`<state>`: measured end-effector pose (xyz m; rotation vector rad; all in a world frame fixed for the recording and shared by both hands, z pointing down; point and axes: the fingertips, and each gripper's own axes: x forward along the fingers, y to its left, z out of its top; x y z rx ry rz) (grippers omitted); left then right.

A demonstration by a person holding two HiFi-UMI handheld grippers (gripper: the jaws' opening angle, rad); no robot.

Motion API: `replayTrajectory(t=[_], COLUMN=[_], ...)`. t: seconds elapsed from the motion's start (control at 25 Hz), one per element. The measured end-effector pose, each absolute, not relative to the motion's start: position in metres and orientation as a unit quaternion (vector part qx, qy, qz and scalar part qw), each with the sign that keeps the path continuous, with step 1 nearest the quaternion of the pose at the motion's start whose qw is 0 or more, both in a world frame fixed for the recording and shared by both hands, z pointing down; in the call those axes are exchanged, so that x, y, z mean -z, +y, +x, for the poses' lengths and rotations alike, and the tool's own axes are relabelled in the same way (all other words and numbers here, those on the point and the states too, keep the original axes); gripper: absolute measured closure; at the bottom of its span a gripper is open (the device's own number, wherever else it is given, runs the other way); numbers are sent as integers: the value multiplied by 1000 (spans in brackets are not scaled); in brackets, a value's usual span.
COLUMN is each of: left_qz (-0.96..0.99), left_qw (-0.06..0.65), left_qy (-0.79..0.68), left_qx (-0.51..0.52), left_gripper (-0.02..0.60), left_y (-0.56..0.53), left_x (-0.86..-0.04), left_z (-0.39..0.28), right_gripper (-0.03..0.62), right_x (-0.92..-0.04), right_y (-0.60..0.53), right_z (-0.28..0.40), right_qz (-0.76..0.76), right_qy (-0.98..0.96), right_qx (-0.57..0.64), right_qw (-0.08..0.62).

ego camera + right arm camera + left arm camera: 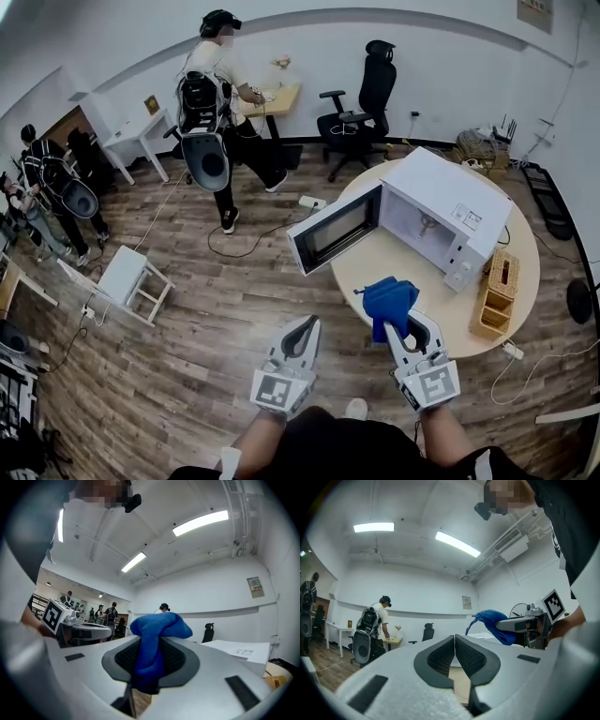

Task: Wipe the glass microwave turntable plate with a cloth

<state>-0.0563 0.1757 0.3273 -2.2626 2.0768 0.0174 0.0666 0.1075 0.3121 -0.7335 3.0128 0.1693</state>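
1. Approaching stage, I judge: right tongs (401, 330) clamp the blue cloth (389, 300); left tongs (303, 328) pressed together, empty.
2. Open microwave (441, 211) at 1 o'clock on the worktop (394, 267); glass plate not discernible inside.
3. Next: locate plate, bring cloth to it.

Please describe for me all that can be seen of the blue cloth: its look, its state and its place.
The blue cloth looks like soft, finely textured fabric, bunched into a crumpled wad. The right tongs are shut on its lower part, and the rest bulges out above the jaws, with a thin corner pointing sideways. It is held in the air near the front edge of the round table, before the open microwave. Nothing else touches it.
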Motion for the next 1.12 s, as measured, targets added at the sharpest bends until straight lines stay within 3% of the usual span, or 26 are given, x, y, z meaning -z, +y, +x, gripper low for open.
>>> replayTrajectory(t=[1.12], left_qz=[-848], left_qw=[40], left_qy=[528], left_qx=[-12], left_gripper=[575], left_y=[-29], left_x=[-328], left_z=[-140], right_gripper=[505], right_x=[-330], right_y=[-61], right_z=[-24], right_qz=[-387], right_qy=[921], right_qx=[-44], right_qw=[-11])
